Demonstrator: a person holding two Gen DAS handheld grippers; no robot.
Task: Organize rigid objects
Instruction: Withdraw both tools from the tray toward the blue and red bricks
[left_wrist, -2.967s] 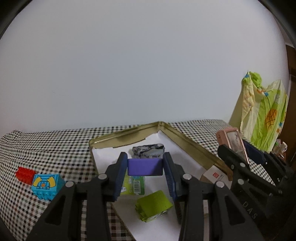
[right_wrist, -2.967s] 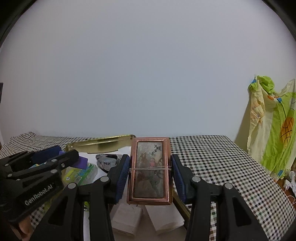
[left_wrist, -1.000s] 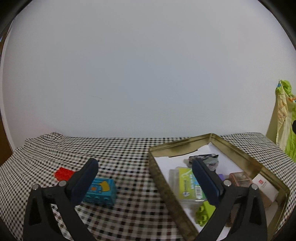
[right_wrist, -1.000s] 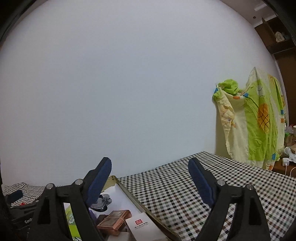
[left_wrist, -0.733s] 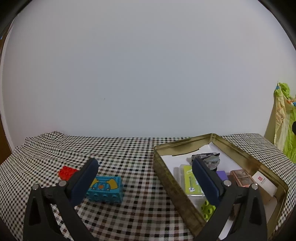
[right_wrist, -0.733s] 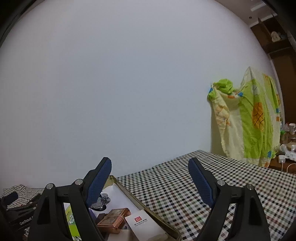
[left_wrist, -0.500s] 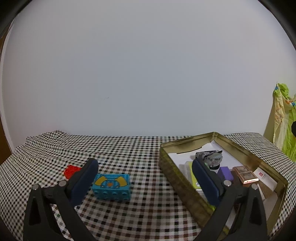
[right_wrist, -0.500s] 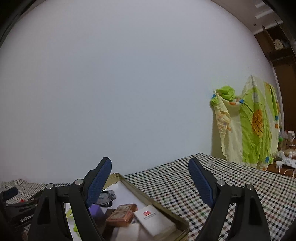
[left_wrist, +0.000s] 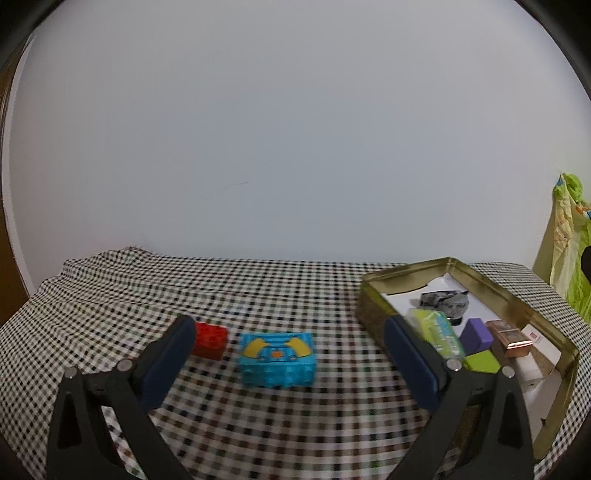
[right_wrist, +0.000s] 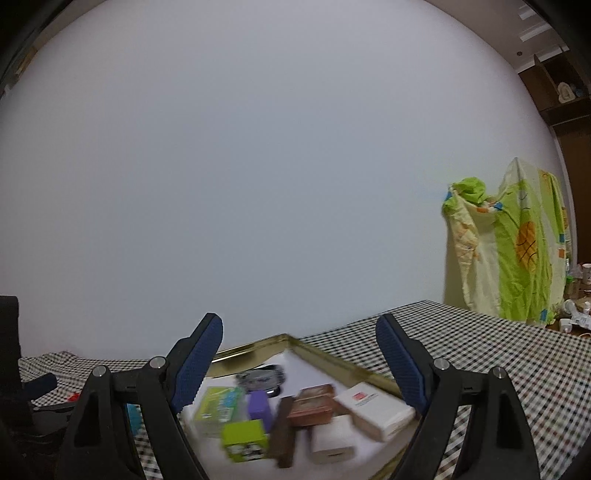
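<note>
The left hand-held gripper hangs over the checked surface with its fingers spread wide and nothing between the pads. Framed between them, the blue toy brick lies flat, its long axis running side to side across the view, its printed face with two yellow shapes turned up toward the camera. Just beside its left end, nearer the surface's far-left corner, a red brick lies the same way, partly hidden behind the left finger. Toward the right edge stands the gold tin, its long axis running away from the camera. The right hand-held gripper is also spread and empty above that tin, where a purple block, a green block, a copper case and white boxes lie close together.
</note>
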